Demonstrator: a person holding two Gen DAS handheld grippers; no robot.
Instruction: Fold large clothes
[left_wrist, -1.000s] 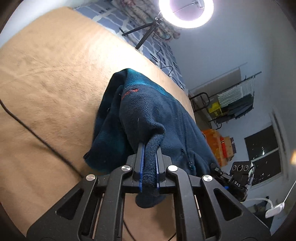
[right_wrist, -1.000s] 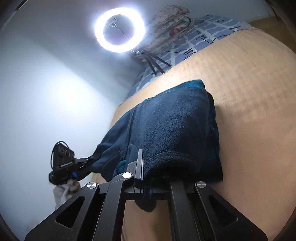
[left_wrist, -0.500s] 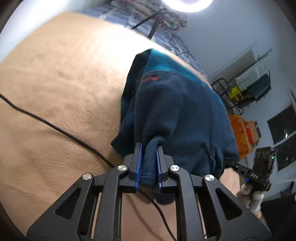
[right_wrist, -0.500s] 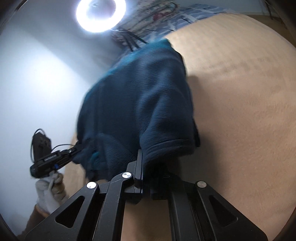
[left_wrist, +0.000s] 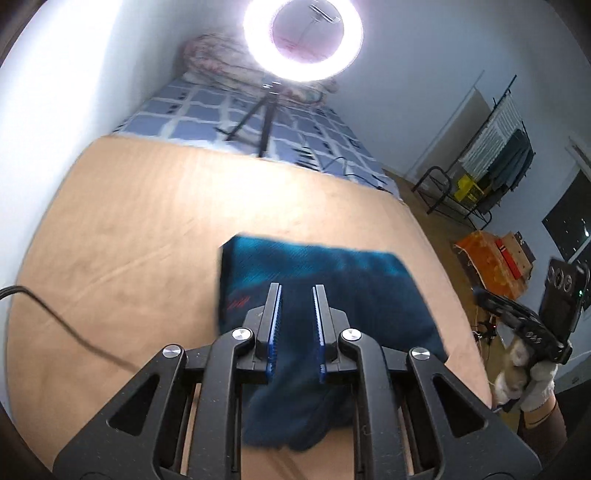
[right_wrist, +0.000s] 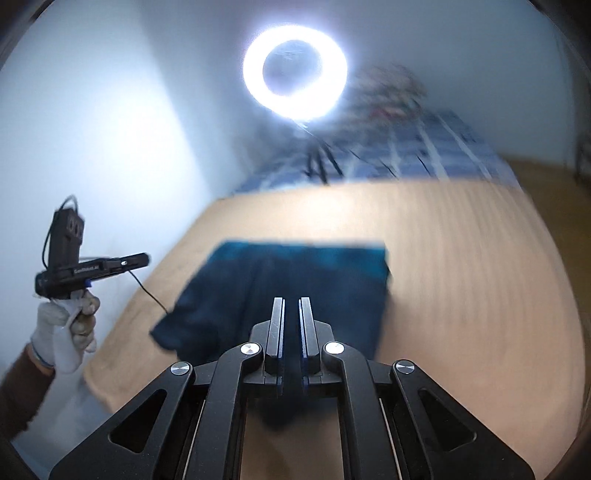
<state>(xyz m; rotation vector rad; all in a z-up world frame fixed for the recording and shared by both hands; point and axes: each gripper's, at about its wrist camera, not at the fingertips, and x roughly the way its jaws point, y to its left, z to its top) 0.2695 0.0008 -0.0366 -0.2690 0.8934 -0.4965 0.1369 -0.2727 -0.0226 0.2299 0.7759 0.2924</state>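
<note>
Left wrist | left tool (left_wrist: 296, 325) released fleece (left_wrist: 325, 291), agape | right tool (right_wrist: 291, 332) likewise, narrower

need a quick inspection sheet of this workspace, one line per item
surface: tan blanket-covered bed, blue checked sheet at its far end
job's things: dark blue fleece garment lying folded flat on the blanket, red logo near its left edge
clutter: nothing seen on the blanket
grippers: left tongs open over the fleece, nothing clamped; right tongs slightly open, empty
cables: thin black cable across the blanket, left side
surroundings: lit ring light on tripod, crumpled floral bedding, clothes rack, orange box
</note>
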